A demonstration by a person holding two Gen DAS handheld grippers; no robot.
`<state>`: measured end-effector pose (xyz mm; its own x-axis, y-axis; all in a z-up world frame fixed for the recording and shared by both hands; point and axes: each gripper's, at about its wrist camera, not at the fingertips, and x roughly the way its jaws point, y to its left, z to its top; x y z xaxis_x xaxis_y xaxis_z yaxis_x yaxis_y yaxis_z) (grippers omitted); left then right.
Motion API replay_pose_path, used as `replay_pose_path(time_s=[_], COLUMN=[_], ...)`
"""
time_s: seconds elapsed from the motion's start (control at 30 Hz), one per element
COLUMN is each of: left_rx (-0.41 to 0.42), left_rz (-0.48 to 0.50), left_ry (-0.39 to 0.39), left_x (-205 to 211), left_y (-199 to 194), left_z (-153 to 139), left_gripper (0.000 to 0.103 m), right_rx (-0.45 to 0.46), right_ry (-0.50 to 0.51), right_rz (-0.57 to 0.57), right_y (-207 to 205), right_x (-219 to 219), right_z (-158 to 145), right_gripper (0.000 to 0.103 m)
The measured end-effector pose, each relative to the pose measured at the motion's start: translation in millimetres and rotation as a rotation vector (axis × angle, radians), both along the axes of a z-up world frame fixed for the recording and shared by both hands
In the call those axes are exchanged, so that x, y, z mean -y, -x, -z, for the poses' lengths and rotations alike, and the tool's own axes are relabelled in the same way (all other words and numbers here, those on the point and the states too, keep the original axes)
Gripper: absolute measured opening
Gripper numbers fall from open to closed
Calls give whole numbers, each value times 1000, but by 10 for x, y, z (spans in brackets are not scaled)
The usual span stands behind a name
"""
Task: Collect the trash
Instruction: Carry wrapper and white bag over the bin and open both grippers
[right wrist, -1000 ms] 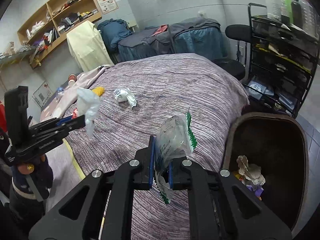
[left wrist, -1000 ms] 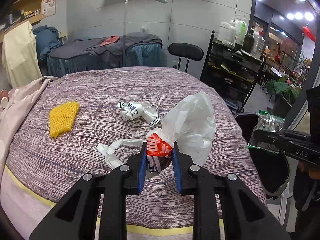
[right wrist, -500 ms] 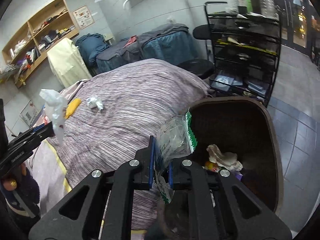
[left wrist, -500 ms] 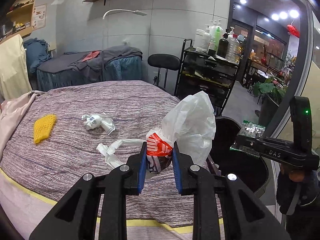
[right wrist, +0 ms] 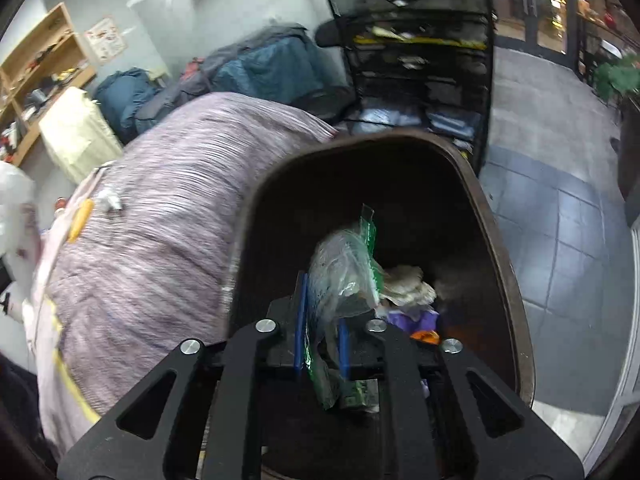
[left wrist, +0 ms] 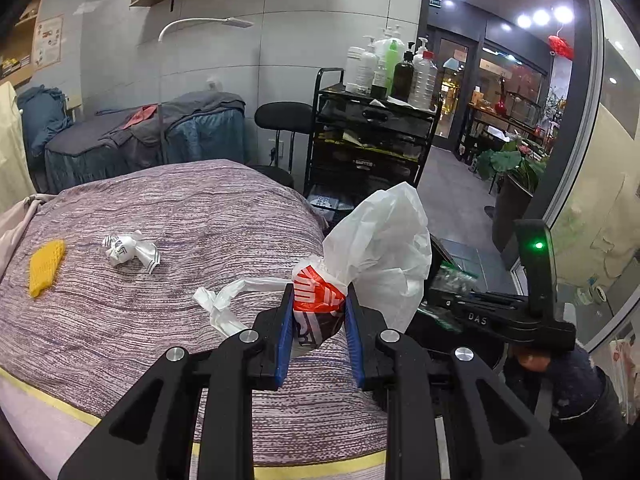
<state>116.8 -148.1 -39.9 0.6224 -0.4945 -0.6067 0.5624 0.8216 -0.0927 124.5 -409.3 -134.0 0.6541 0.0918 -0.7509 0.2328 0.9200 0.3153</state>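
My left gripper is shut on a white plastic bag with red print and holds it above the bed's right part. My right gripper is over the dark brown trash bin, its jaws slightly parted around a clear wrapper with a green edge; the wrapper still sits between the pads. The bin holds crumpled paper and other scraps. On the purple striped bedcover lie a crumpled white wrapper and a yellow foam net. The right gripper also shows in the left wrist view.
A black rolling cart with bottles stands beyond the bed, a black stool beside it. A second bed with blue covers is at the back. Glass wall and tiled floor lie to the right.
My right gripper has moved over the bin's opening and lower, and its jaws have opened a little around the wrapper. My left gripper has swung rightward with the bag still held.
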Motion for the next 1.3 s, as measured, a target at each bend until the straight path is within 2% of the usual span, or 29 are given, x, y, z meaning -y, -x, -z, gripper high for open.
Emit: replay_pose_path(time_s=[0.03, 0.07, 0.1, 0.17, 0.33, 0.67, 1.0, 1.3], left_rx=[-6, -11, -14, -15, -38, -110, -175, -222], left_rz=[5, 11, 16, 24, 50, 148, 212, 211], left_ry=[2, 5, 6, 1, 9, 7, -55, -109], left_x=[29, 54, 87, 140, 262, 695, 1121, 1319], left_y=[3, 5, 10, 22, 42, -26, -117, -215], left_z=[8, 16, 23, 31, 65, 148, 357, 582], left_gripper=[23, 23, 23, 23, 23, 23, 23, 23], right_rx=[-13, -26, -23, -24, -25, 73, 124, 131], right_ry=[1, 1, -4, -18, -13, 12, 27, 25], right_rz=[10, 30, 50, 80, 110, 228, 352, 406], right_y=[-9, -11, 0, 27, 114, 396, 606, 715], right_x=[20, 50, 79, 121, 217, 495, 789, 940], right_z=[45, 98, 127, 186, 208, -94, -269, -277], right_gripper=[28, 53, 72, 80, 82, 82, 83, 83])
